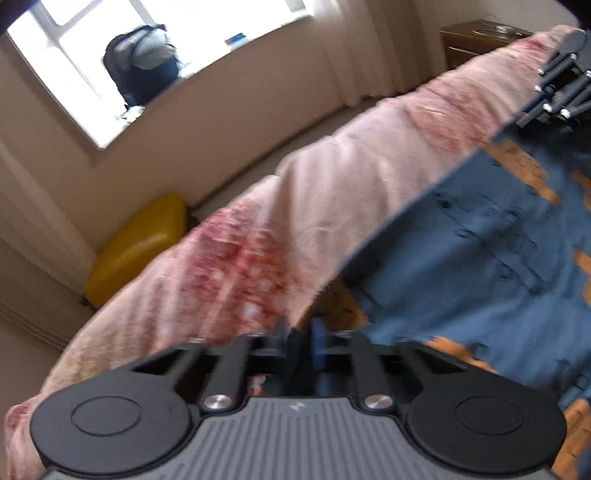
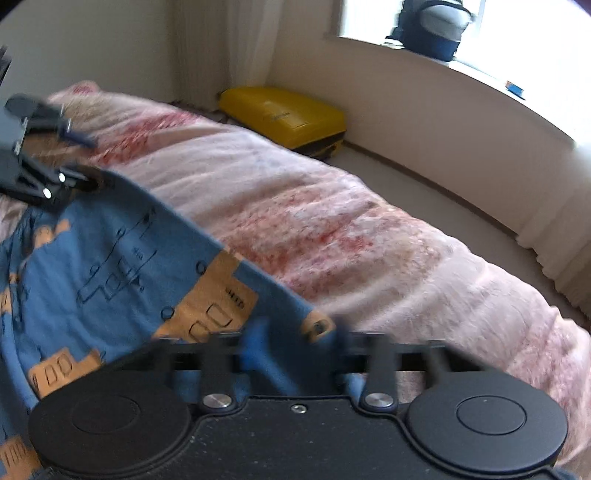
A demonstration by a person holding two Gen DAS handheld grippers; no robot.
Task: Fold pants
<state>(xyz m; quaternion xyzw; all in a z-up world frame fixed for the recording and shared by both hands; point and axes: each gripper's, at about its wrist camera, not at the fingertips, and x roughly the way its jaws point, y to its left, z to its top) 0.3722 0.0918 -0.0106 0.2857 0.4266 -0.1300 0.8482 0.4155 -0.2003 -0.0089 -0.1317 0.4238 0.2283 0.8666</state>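
Left wrist view: my left tool (image 1: 300,334) points down at the near corner of the pants (image 1: 480,236), a blue garment printed with orange blocks and dark line drawings. Its two fingers stand nearly together with the blue cloth edge pinched between them; motion blur softens the tips. The pants lie spread on a bed under a pink blanket with red patches (image 1: 303,206), their straight edge running diagonally toward my right tool (image 1: 554,107), which meets the far end of that edge at upper right.

Right wrist view: my right tool (image 2: 291,343) is closed on the other corner of the same edge, with blue fabric bunched between its blurred fingers. My left tool (image 2: 83,162) appears at upper left at the opposite end of the pants (image 2: 103,258).

Background: a yellow suitcase (image 2: 284,114) lies on the floor beside the bed, and a dark backpack (image 2: 432,29) sits on the windowsill.
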